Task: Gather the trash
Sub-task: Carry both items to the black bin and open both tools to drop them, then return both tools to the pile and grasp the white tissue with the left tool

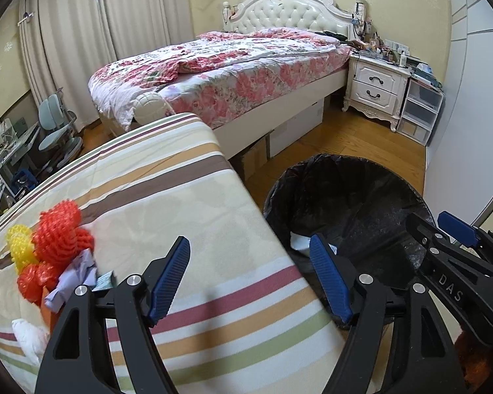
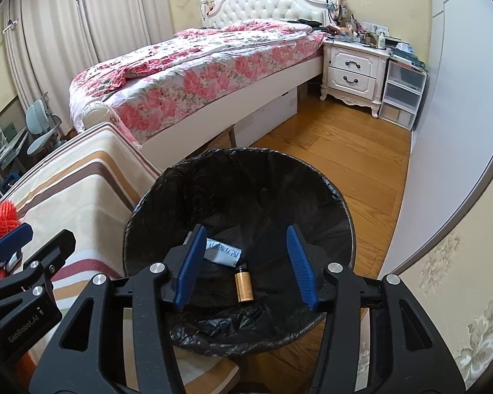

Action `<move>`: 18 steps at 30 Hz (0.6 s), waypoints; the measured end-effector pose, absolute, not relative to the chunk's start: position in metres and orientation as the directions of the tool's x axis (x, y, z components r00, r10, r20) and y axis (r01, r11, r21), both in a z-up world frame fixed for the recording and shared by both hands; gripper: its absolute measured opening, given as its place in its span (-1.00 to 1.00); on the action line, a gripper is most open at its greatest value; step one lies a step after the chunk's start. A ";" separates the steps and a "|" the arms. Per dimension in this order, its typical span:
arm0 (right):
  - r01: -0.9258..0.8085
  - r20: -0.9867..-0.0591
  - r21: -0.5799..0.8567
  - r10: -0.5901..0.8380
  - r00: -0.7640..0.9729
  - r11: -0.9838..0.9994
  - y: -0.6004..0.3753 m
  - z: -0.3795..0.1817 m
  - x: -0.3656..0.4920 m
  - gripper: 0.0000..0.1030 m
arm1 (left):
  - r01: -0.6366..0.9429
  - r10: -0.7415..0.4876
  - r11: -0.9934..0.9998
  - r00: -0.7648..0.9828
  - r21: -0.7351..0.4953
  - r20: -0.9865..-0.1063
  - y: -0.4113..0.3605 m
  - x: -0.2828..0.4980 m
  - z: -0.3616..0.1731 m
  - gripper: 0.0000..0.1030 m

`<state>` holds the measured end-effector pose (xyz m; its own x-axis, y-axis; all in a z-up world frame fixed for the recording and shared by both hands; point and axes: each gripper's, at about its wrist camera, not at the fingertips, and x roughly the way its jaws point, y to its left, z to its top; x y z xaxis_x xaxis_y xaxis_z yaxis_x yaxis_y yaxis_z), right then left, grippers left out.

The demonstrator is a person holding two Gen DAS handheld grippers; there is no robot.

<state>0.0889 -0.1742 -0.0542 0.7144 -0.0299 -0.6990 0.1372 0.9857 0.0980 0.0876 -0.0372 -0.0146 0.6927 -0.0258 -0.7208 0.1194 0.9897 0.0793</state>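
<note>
Hovering over the bin (image 2: 312, 177), the right gripper (image 2: 245, 269) stands with its jaws parted and nothing between the pads; this placement suits a drop, since its line of sight runs straight into the black liner. Two pieces of trash lie on the bin floor: one small brown bottle (image 2: 244, 287) and, touching its neck, one crumpled pale wrapper (image 2: 223, 252). The bin stands on the wood floor just beside the striped cover (image 1: 167, 203), presumably so that items travel only a short way from surface to liner.

The left gripper (image 1: 249, 279) also has its jaws set wide and empty, straddling the edge of the striped cover where it meets the bin rim. Uncollected trash remains at the cover's left side (a tight cluster, so counts are approximate): about three red foam nets (image 1: 60, 229), one yellow foam net (image 1: 21, 243), one crumpled lilac paper (image 1: 72, 279) and one white wad (image 1: 29, 333). Judged from this layout, the task is partly done.
</note>
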 end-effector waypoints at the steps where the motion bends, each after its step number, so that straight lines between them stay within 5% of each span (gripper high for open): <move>1: 0.134 -0.699 0.099 -0.027 0.715 0.986 -0.172 -0.054 0.086 0.02 | 0.113 -0.023 0.991 0.693 0.077 -0.720 -0.034 0.085 -0.014 0.42; 18: -0.009 -0.690 0.104 0.079 0.719 0.995 -0.098 -0.043 0.043 0.05 | -0.062 0.105 0.994 0.712 0.087 -0.694 0.056 0.024 0.006 0.42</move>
<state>0.0435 -0.0979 -0.0428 0.7191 0.0787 -0.6904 -0.0088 0.9945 0.1042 0.0245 0.0564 0.0055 0.7119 0.1048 -0.6944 -0.0616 0.9943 0.0870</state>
